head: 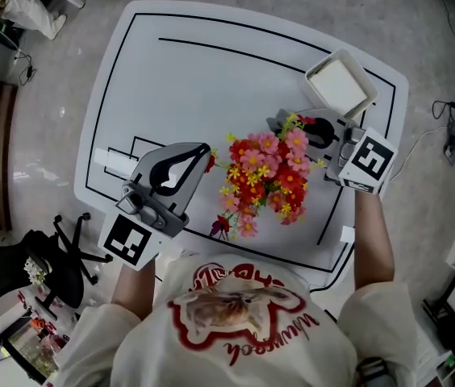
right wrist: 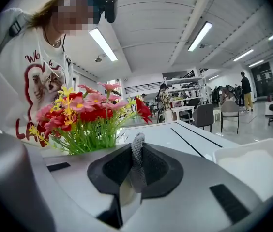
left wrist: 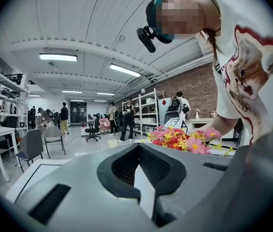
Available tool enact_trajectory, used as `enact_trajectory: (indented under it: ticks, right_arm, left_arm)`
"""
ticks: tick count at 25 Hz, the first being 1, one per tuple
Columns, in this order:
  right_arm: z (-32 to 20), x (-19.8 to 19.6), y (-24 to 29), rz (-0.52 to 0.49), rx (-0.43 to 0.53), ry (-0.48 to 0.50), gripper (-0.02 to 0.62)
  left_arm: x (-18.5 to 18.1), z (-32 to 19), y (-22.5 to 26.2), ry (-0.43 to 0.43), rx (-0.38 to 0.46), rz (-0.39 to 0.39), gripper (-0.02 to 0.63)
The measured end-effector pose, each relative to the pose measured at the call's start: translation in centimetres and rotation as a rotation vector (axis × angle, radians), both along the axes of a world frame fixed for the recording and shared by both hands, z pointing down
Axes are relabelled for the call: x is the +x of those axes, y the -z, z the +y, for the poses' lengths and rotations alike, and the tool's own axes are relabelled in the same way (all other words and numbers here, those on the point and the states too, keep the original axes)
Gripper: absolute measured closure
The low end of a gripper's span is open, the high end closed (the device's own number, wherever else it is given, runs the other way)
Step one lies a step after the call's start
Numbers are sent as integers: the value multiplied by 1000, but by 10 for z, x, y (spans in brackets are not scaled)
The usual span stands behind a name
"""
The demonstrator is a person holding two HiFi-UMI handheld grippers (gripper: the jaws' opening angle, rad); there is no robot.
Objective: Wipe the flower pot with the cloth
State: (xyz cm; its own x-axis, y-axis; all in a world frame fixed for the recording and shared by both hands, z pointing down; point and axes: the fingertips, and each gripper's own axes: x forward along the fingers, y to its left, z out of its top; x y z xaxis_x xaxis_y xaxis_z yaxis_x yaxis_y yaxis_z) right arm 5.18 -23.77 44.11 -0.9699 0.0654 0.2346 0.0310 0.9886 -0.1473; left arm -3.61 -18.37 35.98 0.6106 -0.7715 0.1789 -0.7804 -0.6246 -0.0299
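Flowers at mid-table; the flower pot beneath them is hidden under the blooms in every view. My right gripper, just beside the flowers, pinches a narrow fold of grey cloth. My left gripper is closed on nothing and stands clear of the flowers. Risks as I judge them: the thin pinch may slip under rubbing — and a sideways push could tip the unbraced pot or snag the stems.
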Motion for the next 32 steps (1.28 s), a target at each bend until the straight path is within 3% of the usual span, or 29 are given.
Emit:
enact_trajectory:
  ticks: [13,32]
  right_arm:
    - [1,3,-4,22,-19,7,552]
    - [11,33,-13,65,1,-178,552]
  left_arm:
    - [-4,2,5,10,6,-8,603]
    - [5,5,24,-39,60,3,603]
